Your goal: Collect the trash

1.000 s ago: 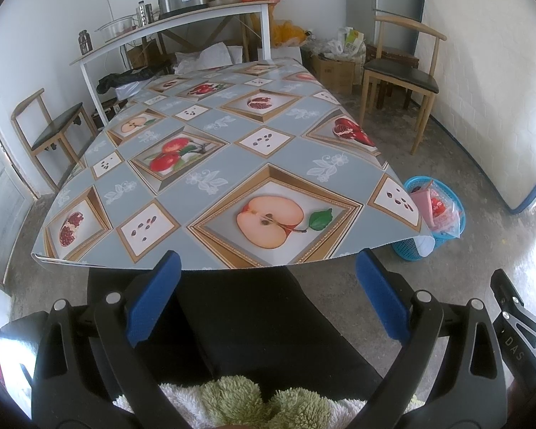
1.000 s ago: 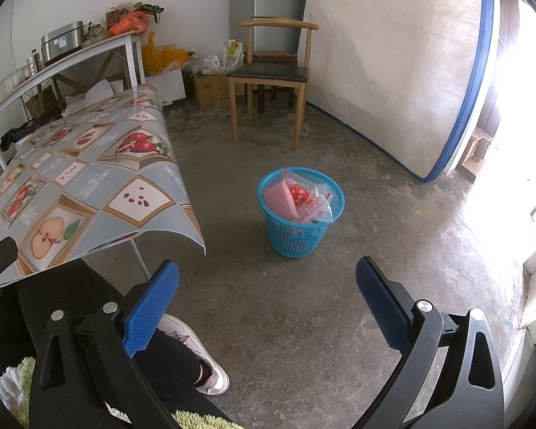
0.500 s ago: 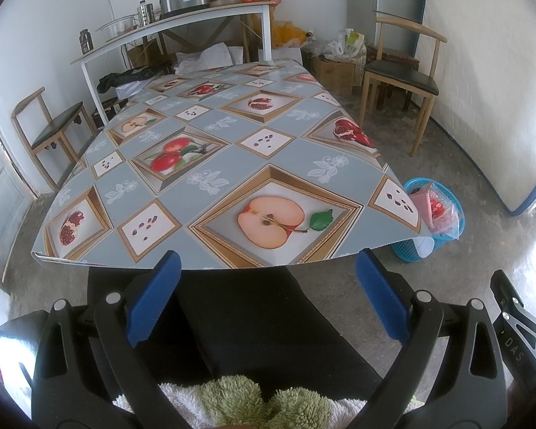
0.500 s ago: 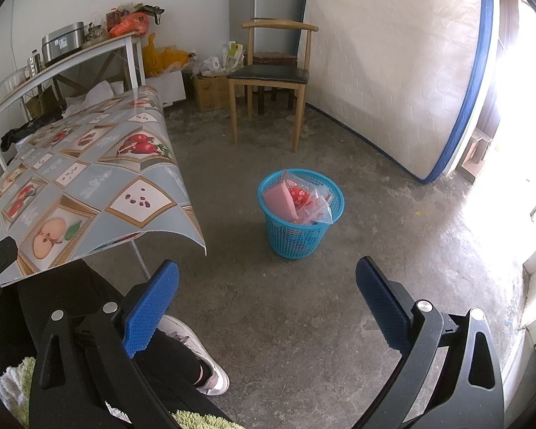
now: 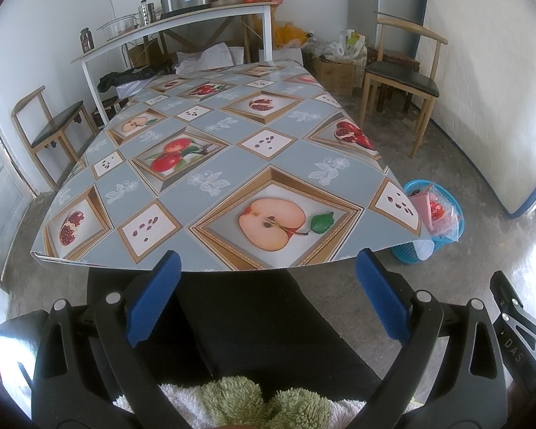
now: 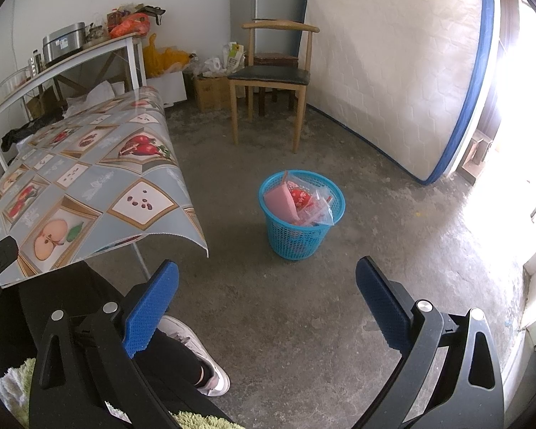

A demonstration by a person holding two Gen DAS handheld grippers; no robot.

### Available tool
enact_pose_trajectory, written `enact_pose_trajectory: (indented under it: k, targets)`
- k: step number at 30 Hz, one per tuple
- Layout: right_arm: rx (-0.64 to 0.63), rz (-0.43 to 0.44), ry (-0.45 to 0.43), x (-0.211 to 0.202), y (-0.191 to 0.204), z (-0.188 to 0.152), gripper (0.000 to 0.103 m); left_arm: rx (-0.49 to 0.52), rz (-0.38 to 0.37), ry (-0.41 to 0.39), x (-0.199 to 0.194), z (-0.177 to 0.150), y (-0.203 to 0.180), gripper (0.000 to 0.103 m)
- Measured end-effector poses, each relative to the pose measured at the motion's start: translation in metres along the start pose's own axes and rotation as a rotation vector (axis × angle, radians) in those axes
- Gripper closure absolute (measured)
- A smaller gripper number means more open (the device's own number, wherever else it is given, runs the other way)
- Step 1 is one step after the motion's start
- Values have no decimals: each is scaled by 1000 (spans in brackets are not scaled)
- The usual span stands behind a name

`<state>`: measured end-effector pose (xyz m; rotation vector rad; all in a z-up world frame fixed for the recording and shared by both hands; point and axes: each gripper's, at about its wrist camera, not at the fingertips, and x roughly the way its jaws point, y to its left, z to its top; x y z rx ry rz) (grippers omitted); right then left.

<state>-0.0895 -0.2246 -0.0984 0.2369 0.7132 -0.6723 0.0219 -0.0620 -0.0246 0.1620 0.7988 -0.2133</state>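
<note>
- Trash [image 6: 303,202] is all sitting in the blue basket [image 6: 325,236], on the floor just off the table's [image 5: 211,164] near right corner; tabletop looks bare.
- Left gripper [image 5: 268,298] and right gripper [image 6: 267,302]: jaws spread, holding nothing.
- Looks basically done; next I'd scan for strays.

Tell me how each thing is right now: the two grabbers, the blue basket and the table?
left gripper: open, holding nothing.
right gripper: open, holding nothing.
blue basket: upright on the floor, with wrappers and bags inside.
table: covered by a fruit-print cloth, nothing lying on it.
</note>
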Motion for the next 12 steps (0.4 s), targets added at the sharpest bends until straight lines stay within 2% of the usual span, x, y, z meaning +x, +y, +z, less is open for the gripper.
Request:
enact_pose_trajectory:
  k: [12]
  targets:
    - [-2, 1, 0, -1, 1, 1, 7, -1, -1, -1, 0, 0, 1, 9]
